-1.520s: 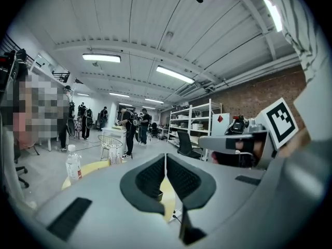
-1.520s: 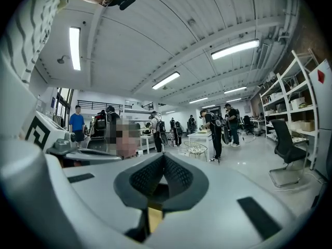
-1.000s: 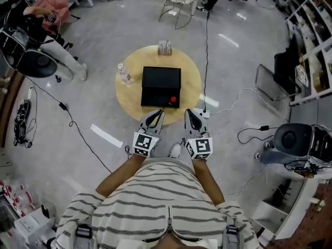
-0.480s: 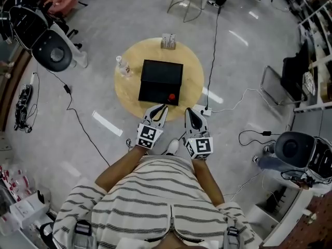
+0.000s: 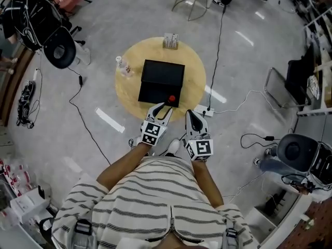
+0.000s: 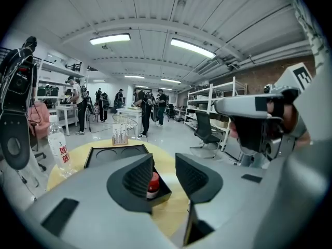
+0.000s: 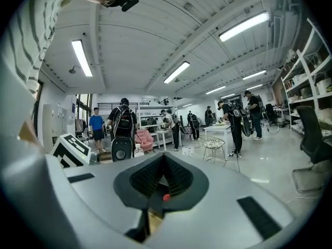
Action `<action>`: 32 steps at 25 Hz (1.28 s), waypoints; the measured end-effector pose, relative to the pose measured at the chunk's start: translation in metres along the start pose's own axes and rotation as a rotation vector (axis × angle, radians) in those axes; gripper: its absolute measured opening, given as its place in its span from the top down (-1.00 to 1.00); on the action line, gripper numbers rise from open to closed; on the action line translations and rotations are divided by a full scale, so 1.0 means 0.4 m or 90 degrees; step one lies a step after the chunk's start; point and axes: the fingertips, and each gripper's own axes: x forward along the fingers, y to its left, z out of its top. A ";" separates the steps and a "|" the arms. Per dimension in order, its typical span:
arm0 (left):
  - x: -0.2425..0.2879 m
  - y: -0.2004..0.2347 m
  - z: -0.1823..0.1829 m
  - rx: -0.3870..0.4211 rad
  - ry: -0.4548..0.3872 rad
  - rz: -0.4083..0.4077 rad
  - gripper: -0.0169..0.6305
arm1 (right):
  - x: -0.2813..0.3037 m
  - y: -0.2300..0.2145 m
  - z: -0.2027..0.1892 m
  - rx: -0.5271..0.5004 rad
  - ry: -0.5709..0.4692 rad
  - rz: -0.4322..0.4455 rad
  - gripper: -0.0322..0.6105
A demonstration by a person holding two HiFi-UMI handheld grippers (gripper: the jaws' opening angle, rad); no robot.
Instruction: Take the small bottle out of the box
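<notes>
- One clear water bottle is standing just left of the one black box. Both are sitting on the one round yellow table.
- The black box is lying in the middle of that table with its top open. Two round holes are showing at its far end in the left gripper view.
- One small card stand is standing behind the box, at the far edge of the table. It is not touching the box.
- One small bottle with a red cap is standing inside the box, in the near right corner.
- The left gripper is hanging over the near edge of the box, just in front of the small bottle. Its jaws are opening and are standing about half way apart. Nothing is sitting between them. The small bottle is peeking out past the gap, and the jaws are not touching it.
- The right gripper is hanging just right of the left one, by the near right corner of the box and a little closer to the person. Its jaws are pressing together and are holding nothing.
</notes>
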 end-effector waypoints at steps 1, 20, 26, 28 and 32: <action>0.007 0.003 -0.006 0.002 0.003 0.003 0.53 | 0.001 -0.001 -0.003 0.001 0.002 0.001 0.87; 0.151 0.050 -0.151 0.035 0.096 0.049 0.31 | 0.000 -0.019 -0.035 -0.004 0.039 0.010 0.87; 0.184 0.060 -0.187 0.039 0.128 0.055 0.32 | -0.008 -0.026 -0.058 0.004 0.054 0.006 0.87; 0.194 0.062 -0.196 0.050 0.137 0.053 0.34 | -0.010 -0.032 -0.057 0.006 0.055 0.003 0.87; 0.216 0.074 -0.203 0.059 0.148 0.052 0.38 | -0.008 -0.042 -0.058 0.006 0.058 -0.001 0.86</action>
